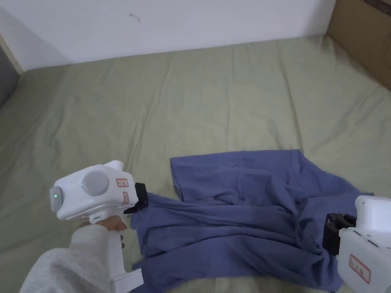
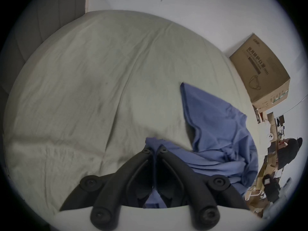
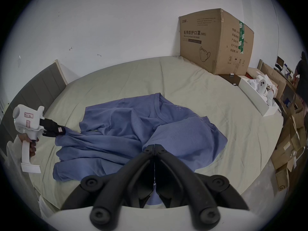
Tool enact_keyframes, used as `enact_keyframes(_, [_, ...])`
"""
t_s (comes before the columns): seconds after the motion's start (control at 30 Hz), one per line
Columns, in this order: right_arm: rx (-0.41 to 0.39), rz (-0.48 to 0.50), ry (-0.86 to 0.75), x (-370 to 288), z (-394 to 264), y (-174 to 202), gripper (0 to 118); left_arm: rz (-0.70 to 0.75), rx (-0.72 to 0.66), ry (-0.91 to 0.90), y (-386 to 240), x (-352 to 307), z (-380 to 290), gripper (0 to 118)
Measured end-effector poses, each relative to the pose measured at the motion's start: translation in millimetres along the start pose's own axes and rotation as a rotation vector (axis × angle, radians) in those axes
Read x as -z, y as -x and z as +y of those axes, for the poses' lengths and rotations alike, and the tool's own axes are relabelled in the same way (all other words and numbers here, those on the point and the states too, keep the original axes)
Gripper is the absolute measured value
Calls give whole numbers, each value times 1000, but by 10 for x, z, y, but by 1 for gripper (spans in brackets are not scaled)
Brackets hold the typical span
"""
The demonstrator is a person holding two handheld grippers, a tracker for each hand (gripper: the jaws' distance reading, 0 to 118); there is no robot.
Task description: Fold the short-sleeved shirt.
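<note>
Box (image 3: 215,39) beyond rumpled shirt (image 1: 244,213).

The wide pale green bedsheet (image 1: 198,95) lies bare beyond the crumpled blue short-sleeved shirt (image 1: 244,213), open for passage to the white wall (image 1: 191,23); a large brown cardboard box (image 3: 215,41) blocks the far right corner; a grey padded headboard (image 3: 38,88) bounds the left edge.
</note>
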State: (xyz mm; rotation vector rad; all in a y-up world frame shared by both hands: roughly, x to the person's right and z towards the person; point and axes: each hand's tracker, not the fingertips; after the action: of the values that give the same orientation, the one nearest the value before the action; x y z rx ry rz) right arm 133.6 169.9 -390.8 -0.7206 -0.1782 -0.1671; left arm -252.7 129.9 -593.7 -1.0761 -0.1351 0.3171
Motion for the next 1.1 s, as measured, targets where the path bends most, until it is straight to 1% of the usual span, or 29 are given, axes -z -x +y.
enact_keyframes(0.17, [-18, 13, -3, 5, 66, 48, 0, -44, 43, -63, -194, -413, 32, 1])
enact_keyframes(0.23, [-26, 61, -14, 41, 180, 75, 0, -42, 82, -97, -249, -528, -7, 1])
enact_keyframes(0.27, [-33, 78, -16, 86, 283, 107, 0, -22, 124, -108, -299, -578, -35, 1])
enact_keyframes(0.3, [-57, 114, -20, 139, 391, 143, 6, -12, 141, -111, -317, -617, -79, 1])
enact_keyframes(0.33, [-74, 158, -22, 219, 532, 179, 21, -9, 148, -119, -331, -656, -139, 1])
enact_keyframes(0.37, [-76, 192, -10, 333, 685, 224, 31, -9, 163, -123, -337, -685, -191, 1])
enact_keyframes(0.4, [-94, 203, 31, 470, 850, 284, 31, -7, 166, -122, -312, -654, -214, 1])
enact_keyframes(0.43, [-94, 213, 49, 621, 1010, 352, 66, -2, 176, -128, -313, -673, -266, 1])
enact_keyframes(0.47, [-86, 259, 26, 790, 1148, 407, 95, -3, 187, -129, -306, -689, -309, 1])
enact_keyframes(0.5, [-104, 295, 26, 962, 1289, 464, 97, -2, 187, -129, -298, -703, -347, 1])
enact_keyframes(0.53, [-134, 302, 69, 1172, 1438, 545, 97, 1, 191, -129, -286, -697, -368, 1])
enact_keyframes(0.57, [-187, 296, 128, 1451, 1560, 647, 97, 2, 192, -128, -271, -702, -392, 1])
enact_keyframes(0.6, [-239, 277, 175, 1654, 1644, 736, 97, 2, 191, -127, -258, -706, -410, 1])
enact_keyframes(0.63, [-309, 224, 205, 1890, 1682, 846, 97, 4, 186, -125, -244, -699, -418, 1])
enact_keyframes(0.7, [-373, 144, 240, 2319, 1654, 1009, 97, 8, 181, -122, -232, -675, -429, 1])
enact_keyframes(0.77, [-414, 147, 326, 2678, 1602, 1100, 97, 5, 178, -116, -219, -630, -416, 1])
enact_keyframes(0.8, [-423, 132, 352, 2788, 1577, 1131, 97, 7, 179, -112, -210, -603, -403, 1])
enact_keyframes(0.87, [-447, 125, 375, 2958, 1518, 1191, 97, 4, 174, -113, -191, -577, -388, 1])
enact_keyframes(0.9, [-445, 129, 367, 2992, 1510, 1210, 97, 4, 173, -111, -184, -571, -378, 1])
enact_keyframes(0.93, [-463, 137, 369, 3041, 1493, 1233, 97, -2, 171, -113, -182, -546, -362, 1])
enact_keyframes(0.97, [-529, 128, 395, 3083, 1440, 1249, 97, -4, 170, -112, -178, -523, -345, 1])
enact_keyframes(1.0, [-558, 125, 414, 3132, 1413, 1267, 96, -4, 168, -110, -178, -507, -333, 1])
enact_keyframes(1.03, [-566, 132, 413, 3165, 1410, 1278, 96, -4, 170, -112, -174, -487, -325, 1])
enact_keyframes(1.07, [-549, 133, 410, 3195, 1445, 1280, 95, 0, 171, -110, -173, -469, -321, 1])
enact_keyframes(1.1, [-508, 127, 432, 3185, 1460, 1272, 94, 3, 171, -110, -171, -464, -323, 1])
